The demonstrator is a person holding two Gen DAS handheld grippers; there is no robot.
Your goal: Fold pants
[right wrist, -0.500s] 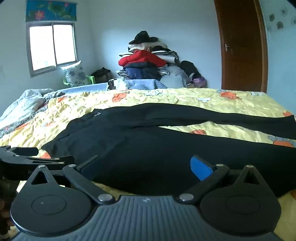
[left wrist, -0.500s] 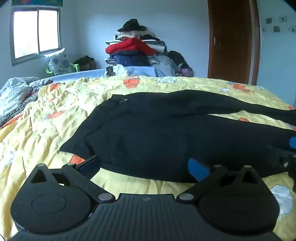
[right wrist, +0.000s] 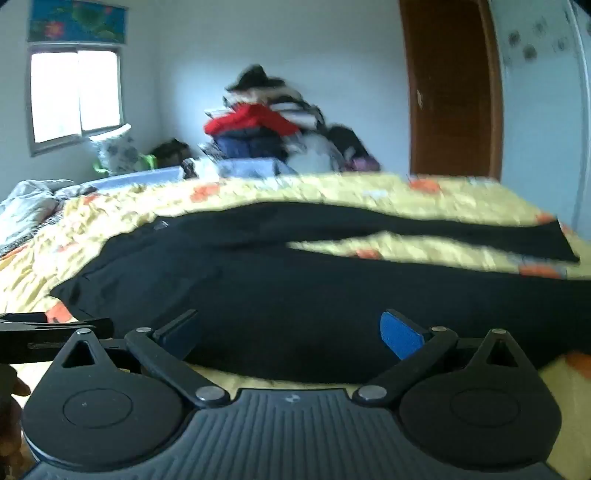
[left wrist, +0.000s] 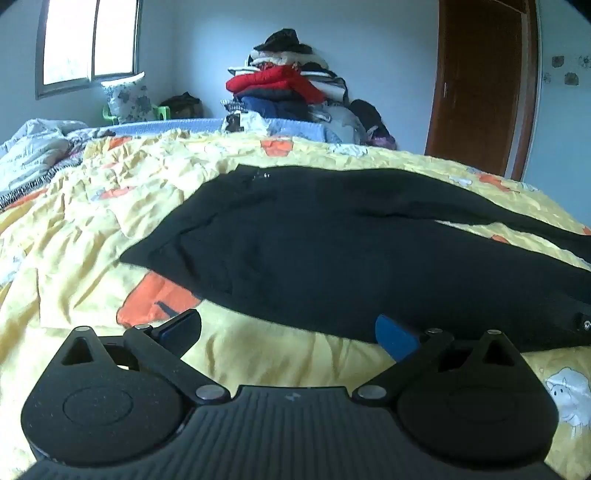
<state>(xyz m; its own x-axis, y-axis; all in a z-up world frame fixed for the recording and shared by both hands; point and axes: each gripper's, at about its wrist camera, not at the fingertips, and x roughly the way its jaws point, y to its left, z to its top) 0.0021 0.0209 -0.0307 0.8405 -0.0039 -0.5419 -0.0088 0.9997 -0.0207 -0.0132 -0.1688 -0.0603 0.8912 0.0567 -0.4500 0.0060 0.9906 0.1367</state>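
Here the pants [left wrist: 332, 251] lie just beyond the gaping left gripper [left wrist: 288, 332].

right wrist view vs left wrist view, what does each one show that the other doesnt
Only the right wrist view shows the far leg's cuff, the colourful hanging above the window, and the left gripper's side at the frame's left edge.

Only the left wrist view shows the sheep print on the bedspread.

Both show the black pants spread flat on the yellow bedspread, the clothes pile, the wooden door, and open grippers, left gripper and right gripper.
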